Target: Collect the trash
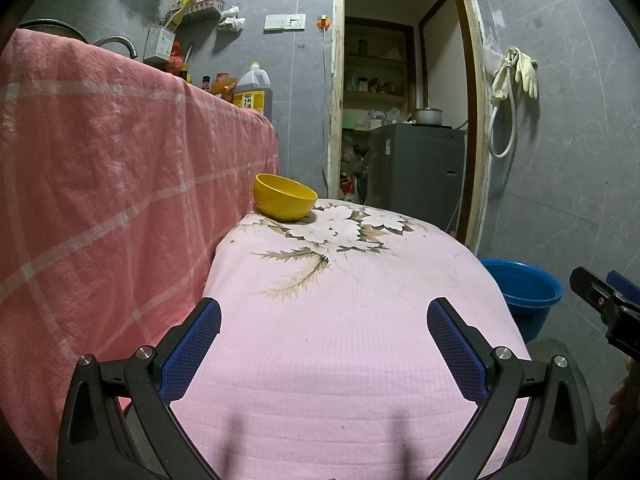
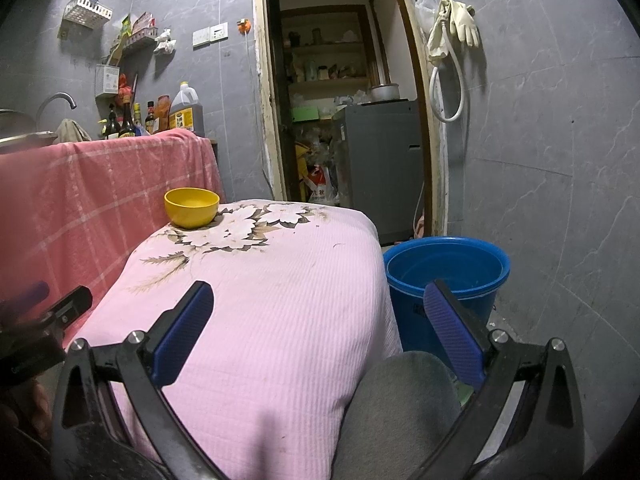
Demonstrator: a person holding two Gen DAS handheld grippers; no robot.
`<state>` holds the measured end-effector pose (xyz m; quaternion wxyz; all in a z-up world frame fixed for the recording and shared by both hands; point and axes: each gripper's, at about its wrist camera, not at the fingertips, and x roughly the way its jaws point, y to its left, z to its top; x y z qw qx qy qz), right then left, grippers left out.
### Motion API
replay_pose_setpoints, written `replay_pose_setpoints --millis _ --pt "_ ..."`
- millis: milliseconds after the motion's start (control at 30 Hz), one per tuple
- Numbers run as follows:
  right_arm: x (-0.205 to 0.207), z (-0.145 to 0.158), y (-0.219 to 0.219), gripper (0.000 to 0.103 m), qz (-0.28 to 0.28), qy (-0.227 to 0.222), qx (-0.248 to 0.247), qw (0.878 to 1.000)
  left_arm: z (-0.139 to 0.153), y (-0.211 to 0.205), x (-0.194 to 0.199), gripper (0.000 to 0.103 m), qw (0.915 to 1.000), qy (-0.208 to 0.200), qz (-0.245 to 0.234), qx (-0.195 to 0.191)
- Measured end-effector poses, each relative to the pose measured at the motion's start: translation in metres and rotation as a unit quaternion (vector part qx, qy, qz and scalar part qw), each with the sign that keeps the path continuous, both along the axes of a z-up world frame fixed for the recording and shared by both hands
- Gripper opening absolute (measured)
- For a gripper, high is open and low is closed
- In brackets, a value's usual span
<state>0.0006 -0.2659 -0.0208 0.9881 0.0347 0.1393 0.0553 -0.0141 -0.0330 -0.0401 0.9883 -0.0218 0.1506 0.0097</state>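
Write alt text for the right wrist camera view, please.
The open right gripper hovers, empty, over a table covered in a pink floral cloth. A yellow bowl sits at the far corner, and a blue bucket stands on the floor to the right.

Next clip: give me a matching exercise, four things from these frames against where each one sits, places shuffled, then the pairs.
Things:
1. yellow bowl
2. blue bucket
3. rubber gloves
4. oil jug

Places:
A. hanging on the wall right of the doorway
B. on the floor beside the pink flowered cloth
C. on the far corner of the pink flowered cloth
D. behind the red checked cloth, among bottles

Pairs: 1-C, 2-B, 3-A, 4-D
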Motion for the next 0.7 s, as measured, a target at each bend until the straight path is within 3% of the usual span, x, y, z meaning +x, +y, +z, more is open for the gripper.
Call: replay_pose_setpoints --millis 700 --pt "-0.0008 -0.0041 0.0052 0.103 0.001 0.006 -0.002 1.000 -0.0012 0.0036 -0.0013 0.101 0.9998 0.013 0.014 0.003"
